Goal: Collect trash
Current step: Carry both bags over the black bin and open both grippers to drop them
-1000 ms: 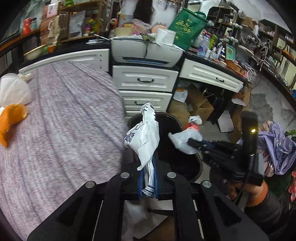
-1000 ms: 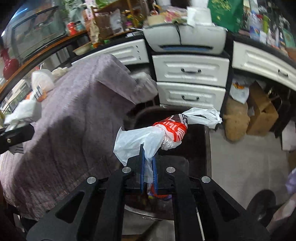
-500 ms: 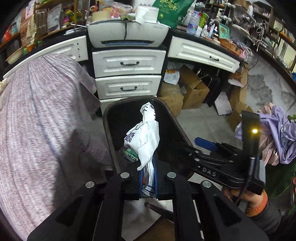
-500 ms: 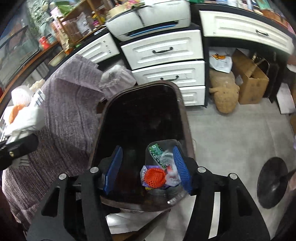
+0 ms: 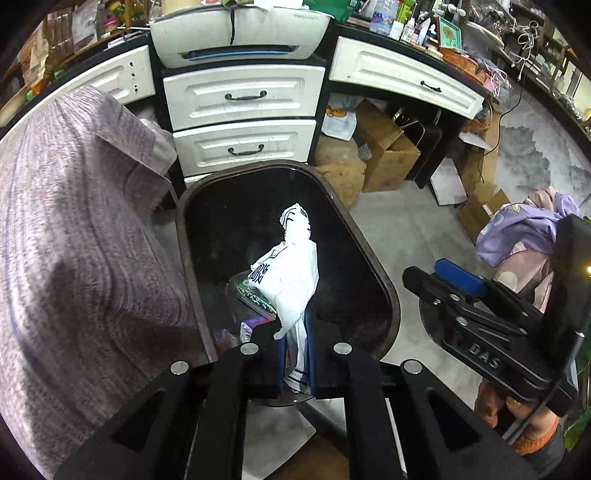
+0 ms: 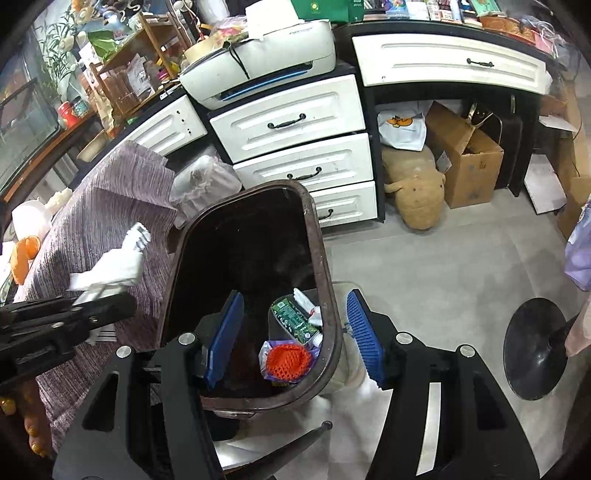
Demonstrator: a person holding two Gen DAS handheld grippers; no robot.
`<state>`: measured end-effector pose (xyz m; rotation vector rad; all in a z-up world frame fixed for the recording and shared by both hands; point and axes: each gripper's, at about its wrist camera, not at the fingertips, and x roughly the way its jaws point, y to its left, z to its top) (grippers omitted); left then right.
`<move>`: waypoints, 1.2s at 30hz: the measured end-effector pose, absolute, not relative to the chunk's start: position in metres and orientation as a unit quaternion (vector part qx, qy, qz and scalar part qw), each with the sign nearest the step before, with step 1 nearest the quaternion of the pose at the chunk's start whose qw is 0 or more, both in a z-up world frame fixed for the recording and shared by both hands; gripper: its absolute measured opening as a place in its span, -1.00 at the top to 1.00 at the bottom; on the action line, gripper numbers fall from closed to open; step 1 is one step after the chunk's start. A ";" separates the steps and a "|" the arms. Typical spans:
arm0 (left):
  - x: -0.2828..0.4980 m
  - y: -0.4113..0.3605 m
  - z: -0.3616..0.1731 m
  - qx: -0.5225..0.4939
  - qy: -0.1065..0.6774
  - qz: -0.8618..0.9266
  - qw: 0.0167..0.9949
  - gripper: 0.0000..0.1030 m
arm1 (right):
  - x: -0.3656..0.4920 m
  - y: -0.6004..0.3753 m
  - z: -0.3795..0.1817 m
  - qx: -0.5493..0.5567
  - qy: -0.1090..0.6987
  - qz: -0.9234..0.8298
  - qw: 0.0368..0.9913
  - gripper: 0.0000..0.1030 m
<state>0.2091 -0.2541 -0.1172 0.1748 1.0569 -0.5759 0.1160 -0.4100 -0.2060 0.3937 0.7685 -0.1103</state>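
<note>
My left gripper (image 5: pixel 297 369) is shut on a crumpled white plastic bag (image 5: pixel 291 273) with dark print, and holds it over the open dark brown bin (image 5: pixel 373 258). The right wrist view shows this bag (image 6: pixel 114 262) at the left, beside the bin. My right gripper (image 6: pixel 295 338) stands open with nothing in it. One blue pad (image 6: pixel 225 339) is over the bin's inside and the other (image 6: pixel 365 336) is outside the rim (image 6: pixel 328 280). In the bin lie a red netted piece (image 6: pixel 288 360), a green packet (image 6: pixel 295 321) and white scraps.
A table under purple-grey cloth (image 5: pixel 74 240) stands left of the bin, with orange peel (image 6: pixel 26 254) on it. White drawers (image 5: pixel 240 99) and a printer (image 5: pixel 240 33) are behind. Cardboard boxes (image 5: pixel 384 147), a black round stand base (image 6: pixel 535 347) and purple clothes (image 5: pixel 528 229) crowd the floor to the right.
My right gripper opened and the red-and-white bag it held dropped into the bin. My left gripper carried the white bag from the table's edge down to above the bin.
</note>
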 end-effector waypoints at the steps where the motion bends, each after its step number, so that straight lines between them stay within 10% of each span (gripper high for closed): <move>1: 0.211 -0.257 -0.118 0.084 0.498 -0.271 0.819 0.82 | 0.115 -0.410 -0.205 0.191 0.371 -0.055 0.907 -0.14; 8: 0.216 -0.268 -0.125 0.091 0.511 -0.279 0.808 0.78 | 0.113 -0.417 -0.205 0.203 0.363 -0.064 0.907 -0.14; 13: 0.214 -0.271 -0.128 0.096 0.509 -0.280 0.808 -0.25 | 0.111 -0.417 -0.203 0.202 0.359 -0.070 0.908 -0.14; 36: 0.176 -0.241 -0.076 0.067 0.457 -0.314 0.830 -0.64 | 0.102 -0.421 -0.191 0.209 0.337 -0.082 0.914 -0.60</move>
